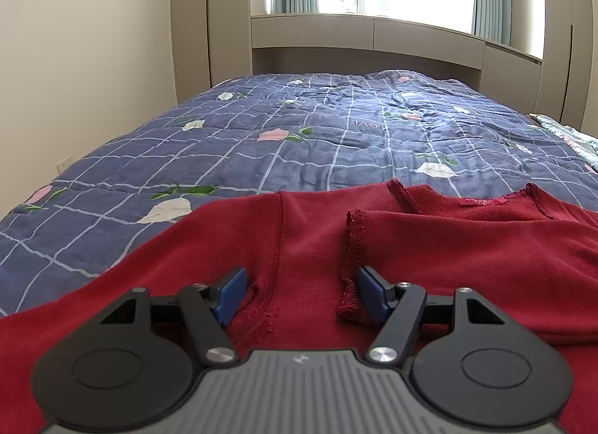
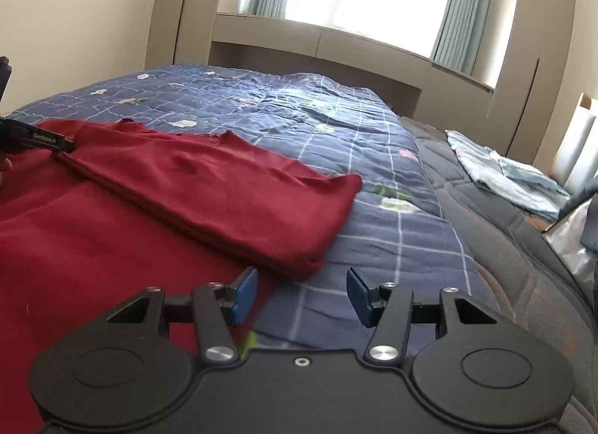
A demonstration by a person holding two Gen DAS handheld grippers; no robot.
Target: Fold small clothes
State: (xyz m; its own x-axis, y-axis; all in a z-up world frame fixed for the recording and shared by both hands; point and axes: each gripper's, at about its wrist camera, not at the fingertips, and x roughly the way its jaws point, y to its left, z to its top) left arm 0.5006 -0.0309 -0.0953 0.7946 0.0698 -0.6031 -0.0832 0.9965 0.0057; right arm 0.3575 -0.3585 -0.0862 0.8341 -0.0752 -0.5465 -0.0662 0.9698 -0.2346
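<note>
In the left wrist view the left gripper (image 1: 301, 294) is hovering spread over the red garment (image 1: 306, 247) lying on the blue quilt (image 1: 224, 150), while in the right wrist view the right gripper (image 2: 302, 295) is standing spread and empty at the garment's folded sleeve (image 2: 231, 191).

Black left gripper (image 1: 301, 294), right gripper (image 2: 302, 294) — blue-padded jaws, silver screws.

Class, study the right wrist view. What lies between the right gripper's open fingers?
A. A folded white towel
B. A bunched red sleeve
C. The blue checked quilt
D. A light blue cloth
C: the right gripper is open over the blue checked quilt, just beside the red garment.
</note>
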